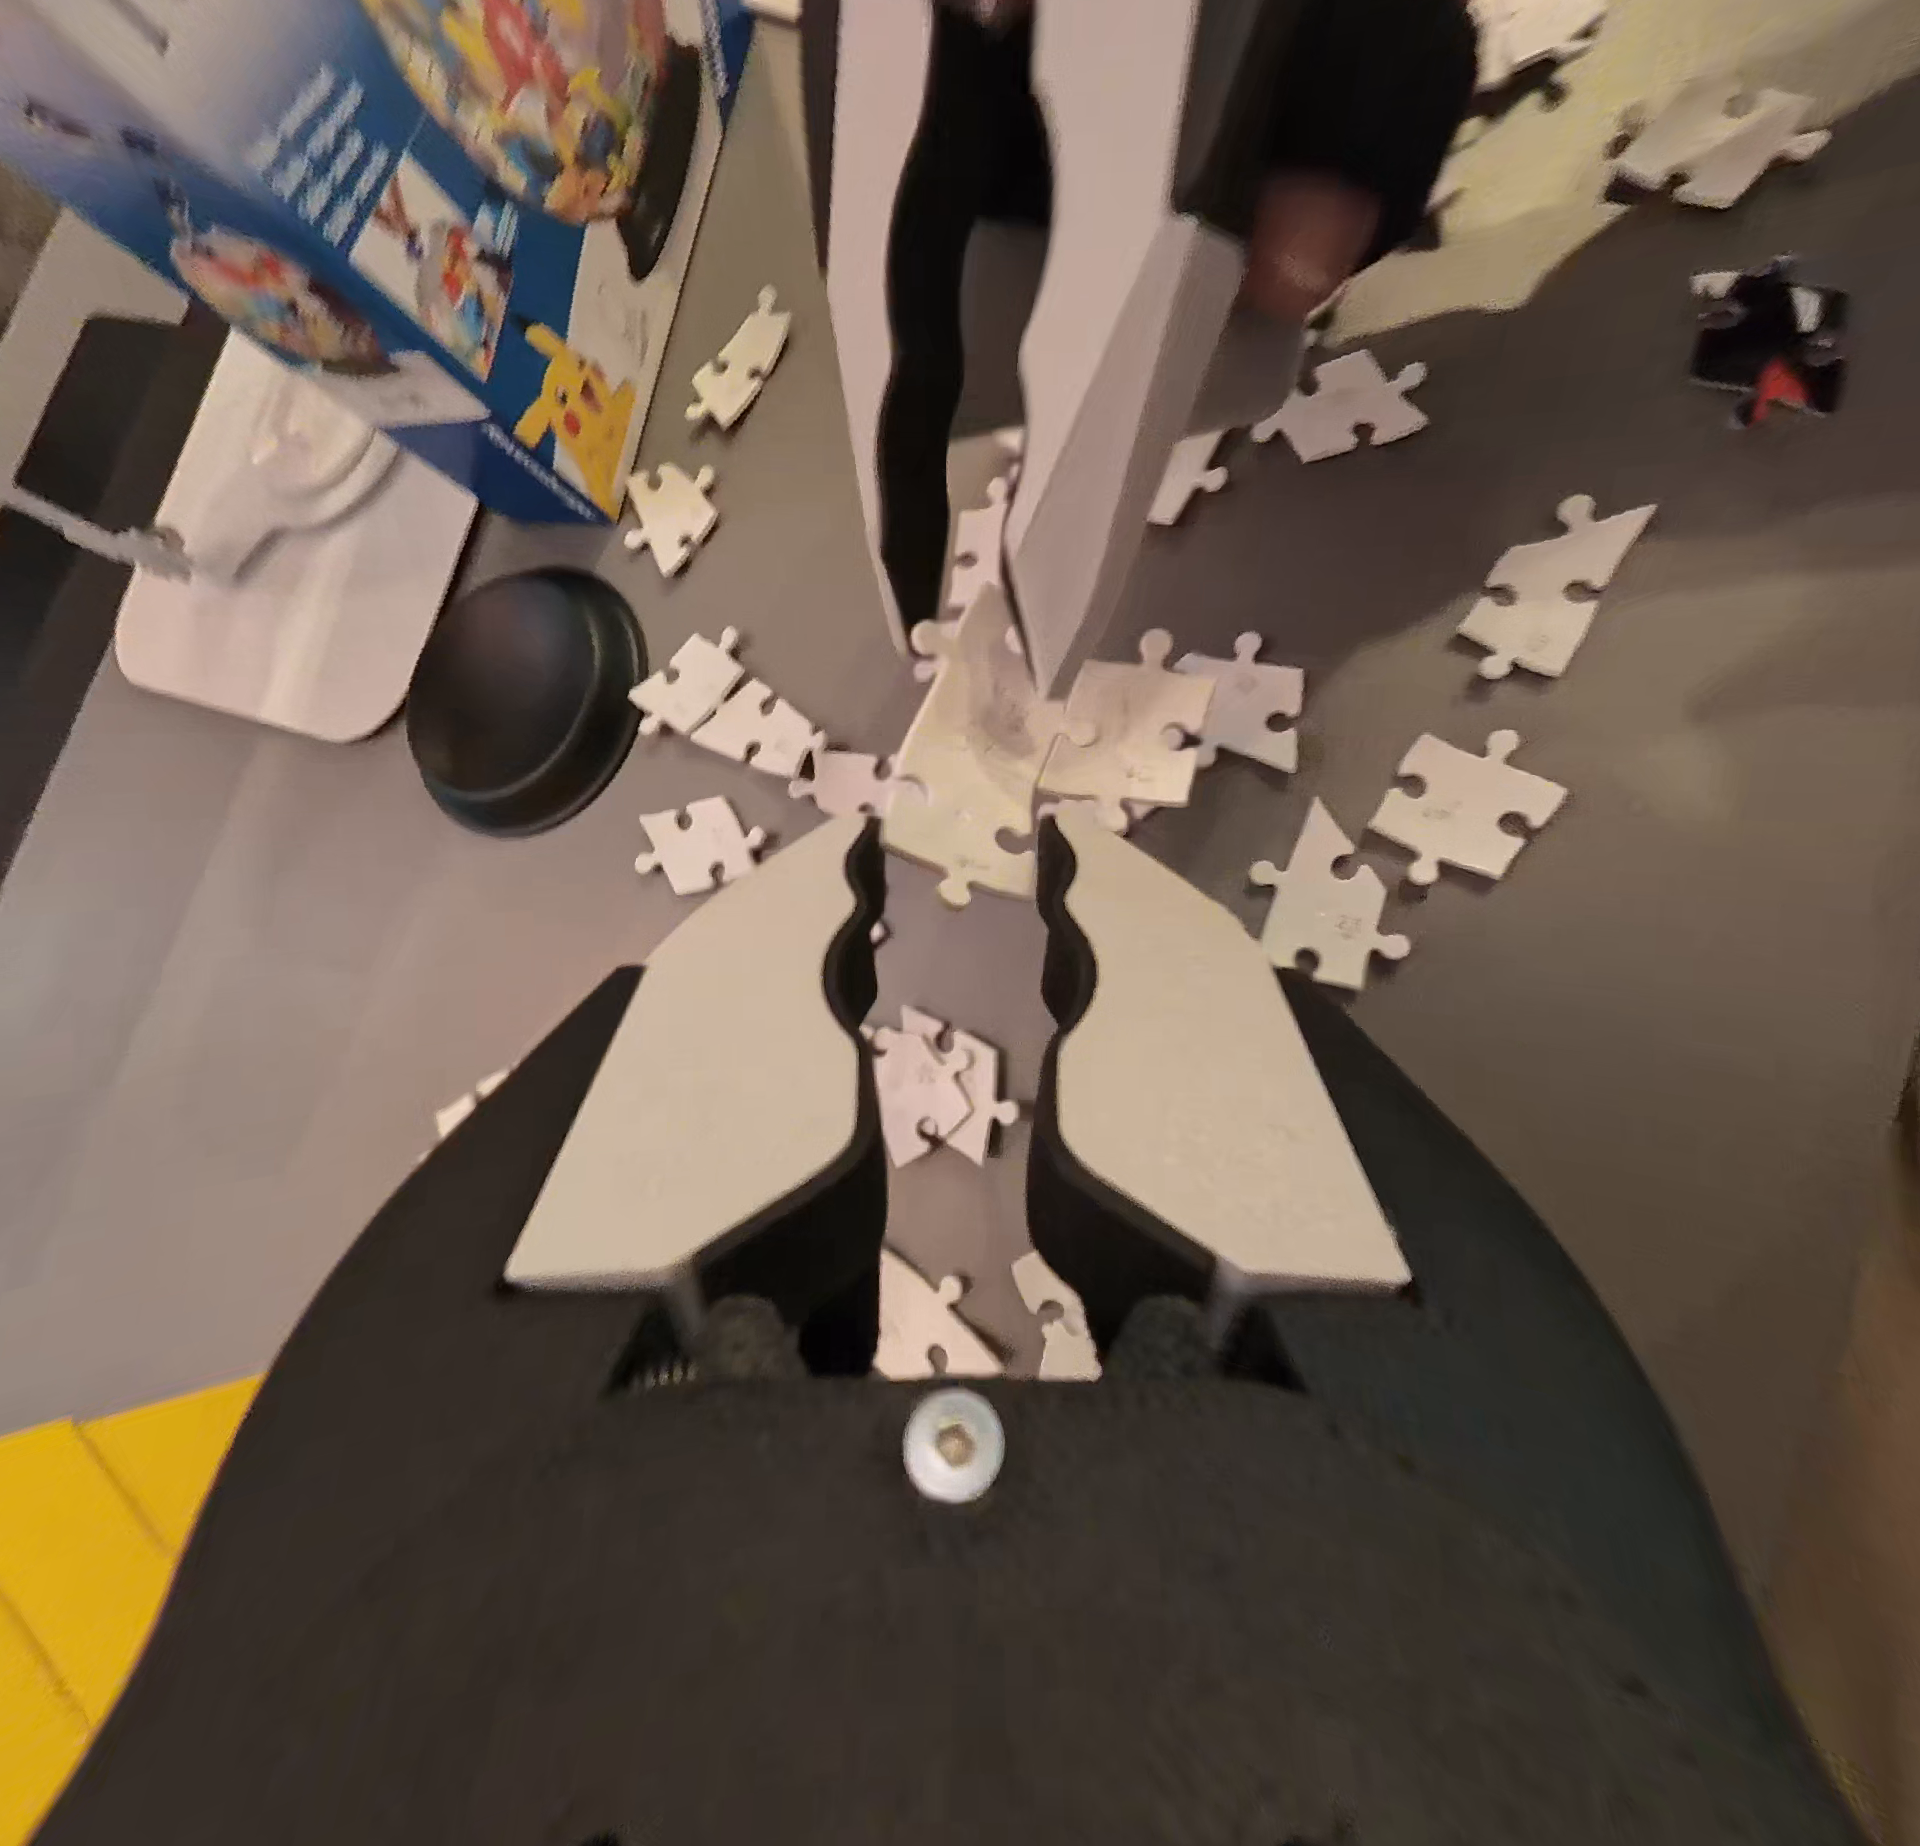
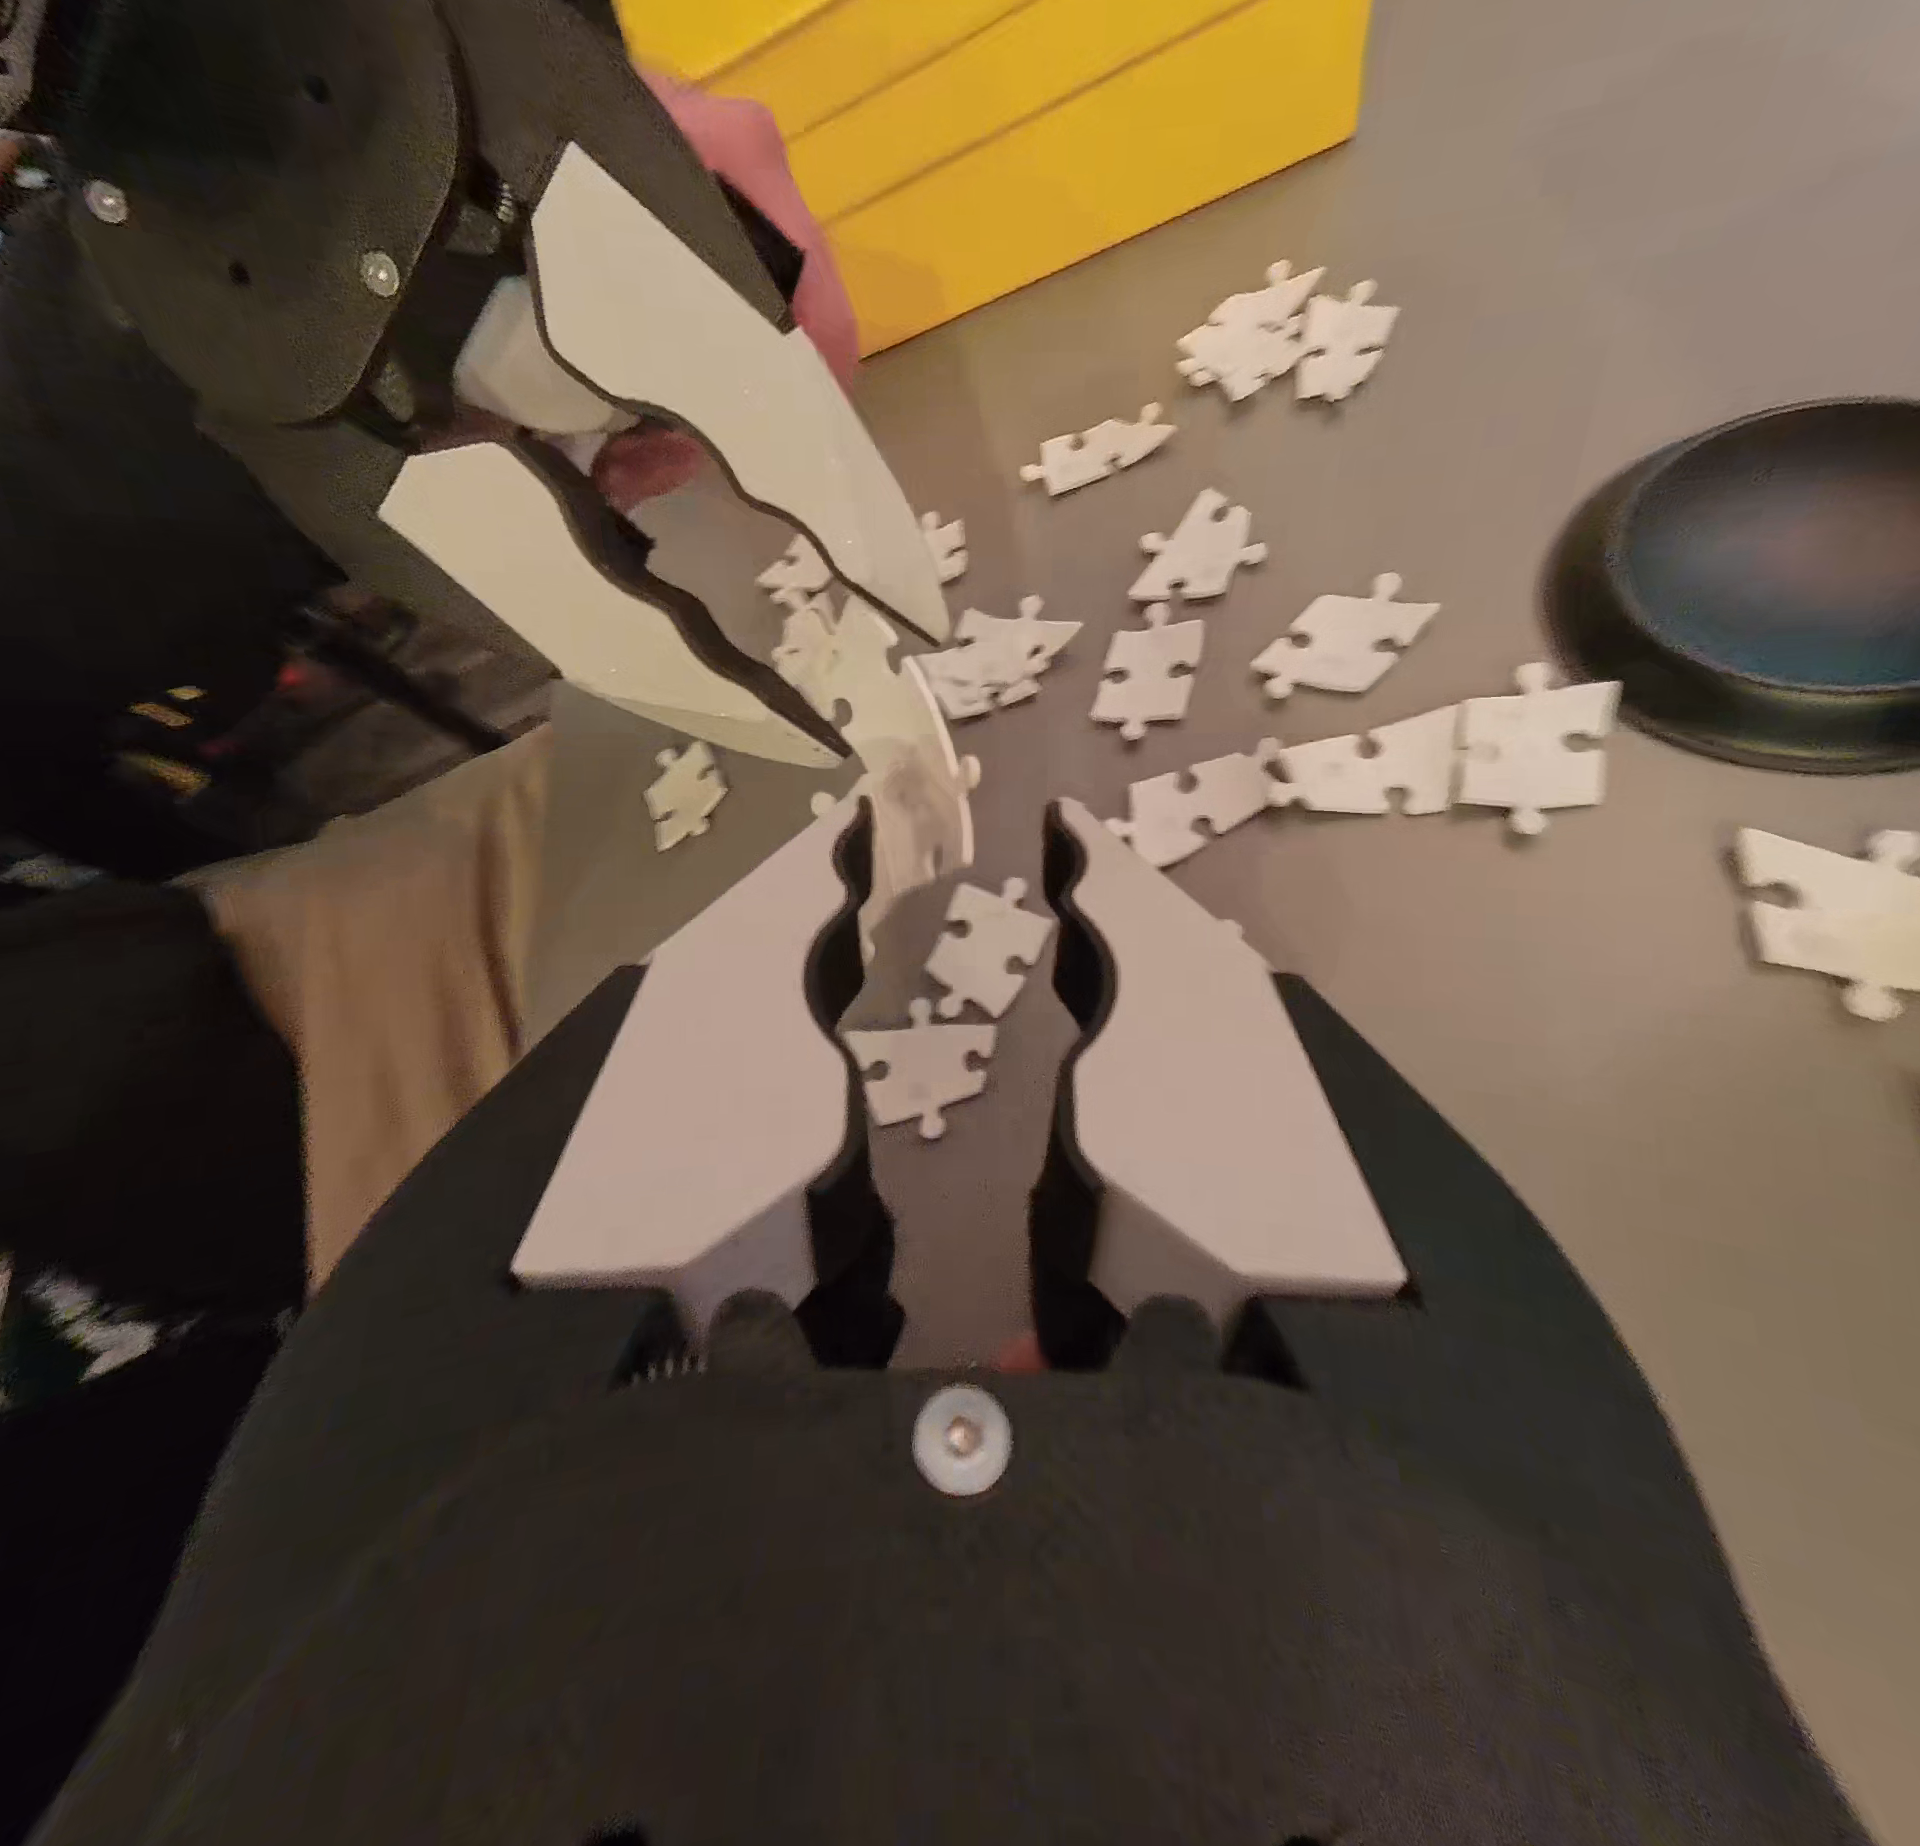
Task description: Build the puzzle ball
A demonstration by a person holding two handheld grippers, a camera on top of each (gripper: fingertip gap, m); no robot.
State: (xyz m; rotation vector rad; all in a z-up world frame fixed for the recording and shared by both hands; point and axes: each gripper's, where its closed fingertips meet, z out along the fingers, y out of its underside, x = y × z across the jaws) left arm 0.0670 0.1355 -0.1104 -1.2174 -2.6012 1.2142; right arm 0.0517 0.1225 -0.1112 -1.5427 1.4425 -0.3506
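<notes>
A curved section of joined white puzzle pieces [image 1: 971,757] is held up off the grey table; it also shows in the right wrist view [image 2: 914,809]. My left gripper [image 1: 958,846] spans the section's width, one fingertip on each side edge. From the right wrist view it [image 2: 886,695] reaches in from the upper left. My right gripper [image 2: 958,825] is open around the section's other end; the section rests against its left finger and stands apart from the right one. In the left wrist view it [image 1: 971,658] comes down from above.
Several loose face-down pieces [image 1: 1465,809] [image 2: 1148,669] lie around the section. A black round stand [image 1: 520,700] [image 2: 1756,591] sits nearby. The blue puzzle box [image 1: 416,186] stands by a white plastic sheet [image 1: 281,601]. A yellow box [image 2: 1039,82] is at the table's edge. My two grippers' fingertips are within a few centimetres of each other.
</notes>
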